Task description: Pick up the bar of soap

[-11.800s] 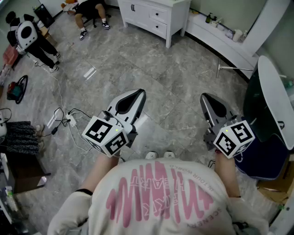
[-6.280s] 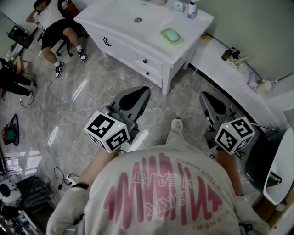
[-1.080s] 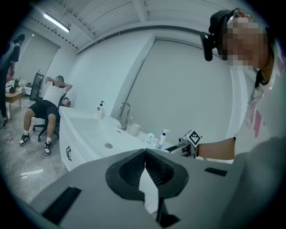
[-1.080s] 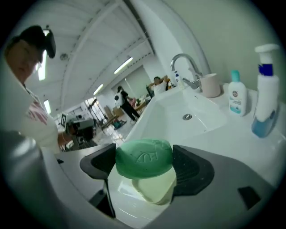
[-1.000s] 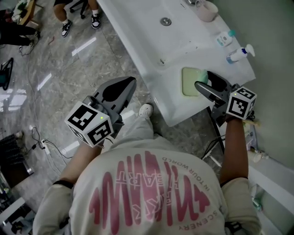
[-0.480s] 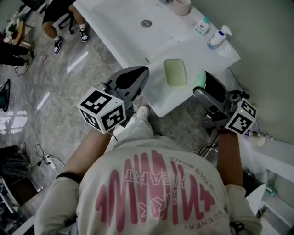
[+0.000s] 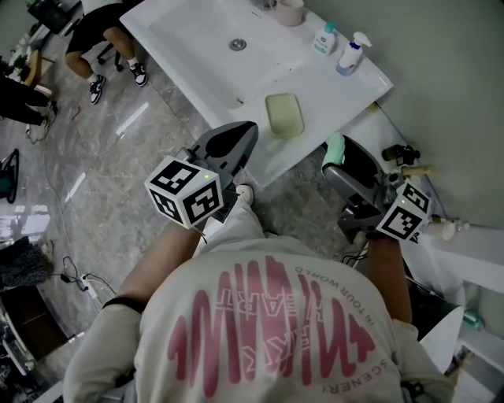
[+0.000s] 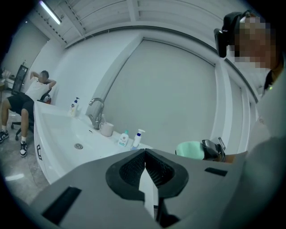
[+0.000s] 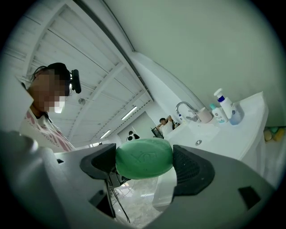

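Right gripper (image 9: 144,166), frame centre: jaws pinching oval green bar of soap (image 9: 145,156). Left gripper (image 8: 145,164): jaws pressed together, empty.

Bright, even indoor light with only faint, soft shadows. In the head view the white sink (image 7: 260,75) is close to blown out, and pale glare streaks lie on the floor (image 7: 102,157) left of it. That view is sharp throughout, with mild bending at the edges. Both gripper views are strongly fisheyed: black corners, with wall and ceiling lines above the sink bowed. A strip lamp (image 8: 50,12) glows high above the sink in the left gripper view. The near grey jaw bodies are soft and out of focus. The soap (image 9: 144,159) is fairly crisp with a dull sheen.
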Tool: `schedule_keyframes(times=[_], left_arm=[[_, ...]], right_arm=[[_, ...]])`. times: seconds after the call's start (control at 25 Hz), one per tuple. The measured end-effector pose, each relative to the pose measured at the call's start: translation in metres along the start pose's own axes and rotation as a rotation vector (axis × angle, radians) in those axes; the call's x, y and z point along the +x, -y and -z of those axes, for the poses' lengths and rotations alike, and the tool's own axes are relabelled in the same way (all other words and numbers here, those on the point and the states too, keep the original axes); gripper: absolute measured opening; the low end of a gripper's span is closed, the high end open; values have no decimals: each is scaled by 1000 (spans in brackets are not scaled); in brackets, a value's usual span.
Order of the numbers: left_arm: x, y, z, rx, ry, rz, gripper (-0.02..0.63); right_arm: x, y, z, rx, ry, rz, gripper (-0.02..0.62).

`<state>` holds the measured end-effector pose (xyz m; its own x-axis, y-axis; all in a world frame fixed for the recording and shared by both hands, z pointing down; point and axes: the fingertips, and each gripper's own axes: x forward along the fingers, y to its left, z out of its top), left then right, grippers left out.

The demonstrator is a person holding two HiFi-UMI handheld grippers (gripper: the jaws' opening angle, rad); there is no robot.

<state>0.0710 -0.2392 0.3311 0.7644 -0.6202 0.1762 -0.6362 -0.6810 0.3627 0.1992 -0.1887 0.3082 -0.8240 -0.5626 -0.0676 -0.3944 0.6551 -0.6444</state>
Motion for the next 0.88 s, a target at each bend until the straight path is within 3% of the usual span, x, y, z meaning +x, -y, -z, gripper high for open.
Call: schedule_keyframes(times=[0.2,0.56,0.88], left_arm=[[-4,-4,9,-43,19,-25,8],[-19,6,9,-51,29,-33,8],[-10,3,13,-42,29,-34,8]], right_arm=[[-14,8,8,4,-5,11,400],[-27,-1,0,62,75,15,400],[-25,8,6,45,55,-6,400]])
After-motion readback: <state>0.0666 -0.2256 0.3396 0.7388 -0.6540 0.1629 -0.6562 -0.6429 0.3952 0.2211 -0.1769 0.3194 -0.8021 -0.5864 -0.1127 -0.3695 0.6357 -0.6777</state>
